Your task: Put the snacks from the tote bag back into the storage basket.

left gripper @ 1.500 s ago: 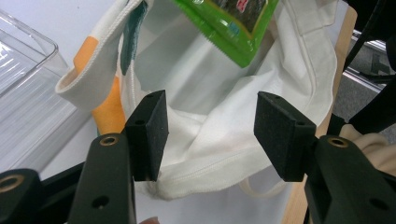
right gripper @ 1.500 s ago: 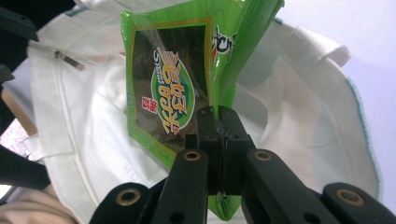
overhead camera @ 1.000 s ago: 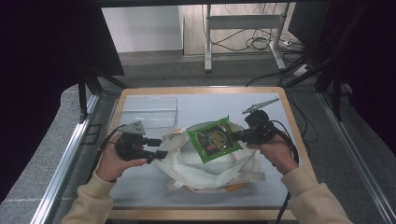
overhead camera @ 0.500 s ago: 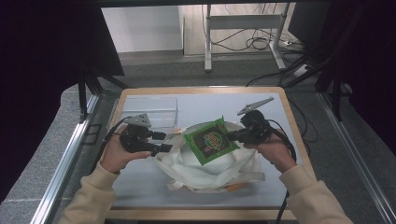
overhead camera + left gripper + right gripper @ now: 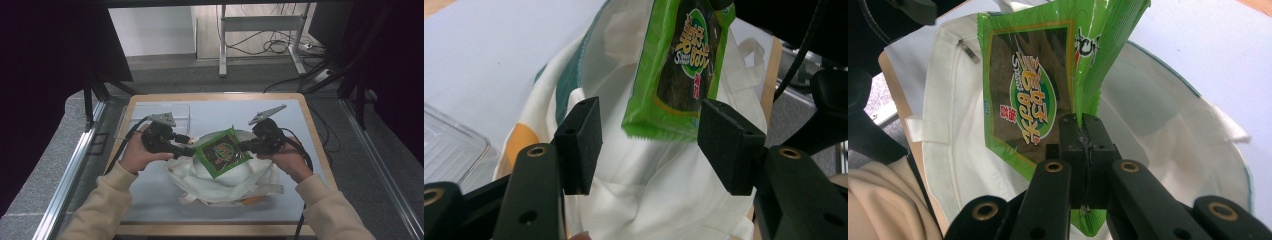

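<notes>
A green snack packet (image 5: 222,152) hangs tilted over the mouth of a white cloth bag (image 5: 225,177) lying crumpled on the table. My right gripper (image 5: 244,146) comes in from the right and is shut on the packet's edge; in the right gripper view its jaws (image 5: 1083,125) pinch the folded seam of the packet (image 5: 1023,95) above the bag (image 5: 1158,130). My left gripper (image 5: 190,149) is at the bag's left rim, open. In the left gripper view its pads (image 5: 651,125) stand wide apart, with the packet (image 5: 679,65) hanging beyond them and untouched.
A clear plastic container (image 5: 150,117) stands at the table's back left, just behind the left hand. The pale table top (image 5: 300,115) has a wooden rim. The bag's handles (image 5: 272,189) trail toward the front edge. Cables run from both grippers.
The left hand has moved right and a little up, from beside the bag to its left rim near the packet. The right gripper keeps the packet in nearly the same place.
</notes>
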`<state>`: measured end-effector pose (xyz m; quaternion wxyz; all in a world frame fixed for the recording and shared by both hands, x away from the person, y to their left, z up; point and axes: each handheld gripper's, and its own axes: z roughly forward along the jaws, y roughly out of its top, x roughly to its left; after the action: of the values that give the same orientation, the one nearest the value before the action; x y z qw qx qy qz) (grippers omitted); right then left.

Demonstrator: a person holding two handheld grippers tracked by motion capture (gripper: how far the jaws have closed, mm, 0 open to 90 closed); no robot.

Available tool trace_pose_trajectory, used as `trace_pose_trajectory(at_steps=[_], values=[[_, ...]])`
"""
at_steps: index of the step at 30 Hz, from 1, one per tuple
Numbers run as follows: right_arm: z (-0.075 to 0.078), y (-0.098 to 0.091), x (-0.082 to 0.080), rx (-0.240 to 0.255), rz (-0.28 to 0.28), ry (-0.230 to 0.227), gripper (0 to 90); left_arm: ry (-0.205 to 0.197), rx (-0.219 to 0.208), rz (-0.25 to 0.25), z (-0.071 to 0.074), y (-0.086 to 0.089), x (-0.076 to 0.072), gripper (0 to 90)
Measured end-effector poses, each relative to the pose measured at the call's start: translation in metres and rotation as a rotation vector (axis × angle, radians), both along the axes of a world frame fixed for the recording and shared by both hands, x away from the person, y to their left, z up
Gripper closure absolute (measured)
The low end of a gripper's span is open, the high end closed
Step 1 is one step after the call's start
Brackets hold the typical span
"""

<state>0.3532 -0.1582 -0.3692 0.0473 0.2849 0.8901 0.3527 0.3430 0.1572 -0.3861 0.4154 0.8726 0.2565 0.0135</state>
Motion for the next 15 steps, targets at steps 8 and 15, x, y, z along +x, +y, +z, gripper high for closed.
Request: trace_pose_trajectory(at_steps=[8,15], values=[[-0.002,0.008,-0.001,0.007,0.053,-0.036,88.4,0.055,0.033,-0.064,-0.009,-0.017,0.011,48.3],[-0.002,0.014,-0.001,-0.002,0.076,-0.053,88.3,0.09,0.079,-0.088,-0.015,-0.021,0.012,65.1]])
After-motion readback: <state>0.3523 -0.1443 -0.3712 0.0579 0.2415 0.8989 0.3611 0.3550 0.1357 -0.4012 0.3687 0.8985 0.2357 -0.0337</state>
